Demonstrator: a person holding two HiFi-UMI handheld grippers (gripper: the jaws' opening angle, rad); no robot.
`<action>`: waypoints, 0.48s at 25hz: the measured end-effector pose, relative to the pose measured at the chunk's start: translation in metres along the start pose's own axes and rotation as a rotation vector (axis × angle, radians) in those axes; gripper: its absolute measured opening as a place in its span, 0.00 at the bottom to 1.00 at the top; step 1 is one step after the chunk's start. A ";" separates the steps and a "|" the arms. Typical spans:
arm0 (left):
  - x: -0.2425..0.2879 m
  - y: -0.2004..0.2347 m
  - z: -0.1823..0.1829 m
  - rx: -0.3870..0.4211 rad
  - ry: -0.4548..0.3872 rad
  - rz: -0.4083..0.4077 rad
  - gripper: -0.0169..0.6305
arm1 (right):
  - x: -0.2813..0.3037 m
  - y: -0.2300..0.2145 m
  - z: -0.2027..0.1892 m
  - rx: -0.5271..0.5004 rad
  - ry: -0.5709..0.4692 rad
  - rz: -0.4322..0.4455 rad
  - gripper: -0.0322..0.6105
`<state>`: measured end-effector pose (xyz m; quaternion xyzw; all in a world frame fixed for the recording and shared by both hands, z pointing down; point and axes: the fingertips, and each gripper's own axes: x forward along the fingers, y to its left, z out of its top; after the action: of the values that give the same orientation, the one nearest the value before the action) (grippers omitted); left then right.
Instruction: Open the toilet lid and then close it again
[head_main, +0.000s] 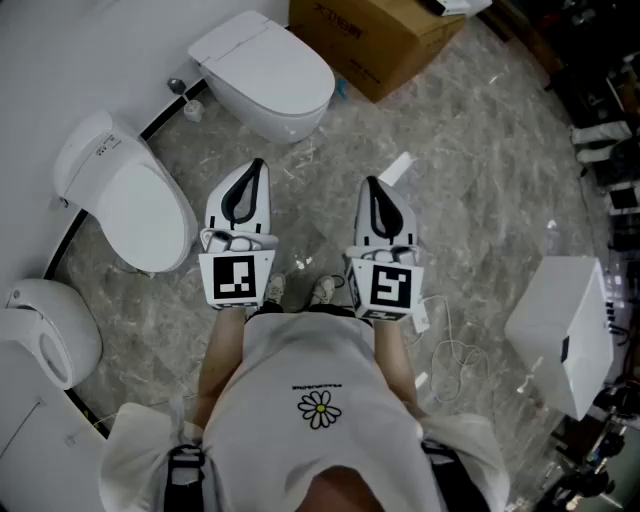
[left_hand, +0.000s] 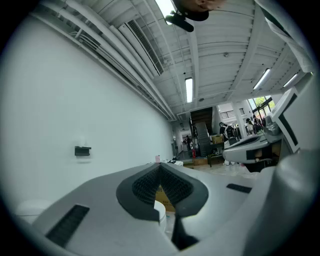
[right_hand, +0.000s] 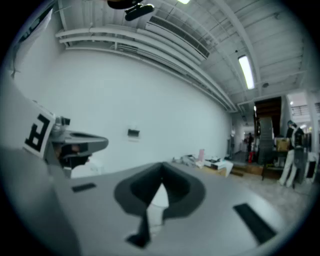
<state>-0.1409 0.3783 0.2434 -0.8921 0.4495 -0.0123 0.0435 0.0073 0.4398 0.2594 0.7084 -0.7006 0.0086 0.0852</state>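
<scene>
approach step: left tool (head_main: 256, 170) and right tool (head_main: 372, 188) both closed, empty. next: reach front edge of closed white plastic toilet lid (head_main: 264, 64).

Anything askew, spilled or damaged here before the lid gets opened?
Nothing spilled or broken. The only untidy thing is a loose white cable trailing on the floor beside the person. The nearest toilet has its lid down.

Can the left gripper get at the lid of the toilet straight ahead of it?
Probably yes: only floor lies between the left gripper and that toilet, whose lid is down. The jaws are shut, so they would likely need to open to take the lid's edge.
</scene>
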 end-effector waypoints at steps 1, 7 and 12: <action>-0.001 -0.002 -0.002 0.003 0.007 0.000 0.06 | -0.001 -0.001 -0.002 0.002 0.002 0.001 0.10; -0.003 -0.010 -0.006 0.025 0.011 0.000 0.06 | -0.006 -0.004 -0.007 -0.004 -0.002 0.024 0.10; -0.003 -0.023 -0.005 0.029 0.008 0.011 0.06 | -0.012 -0.018 -0.015 0.001 0.004 0.032 0.10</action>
<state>-0.1253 0.3941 0.2505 -0.8888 0.4544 -0.0223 0.0547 0.0264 0.4536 0.2704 0.6970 -0.7118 0.0115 0.0862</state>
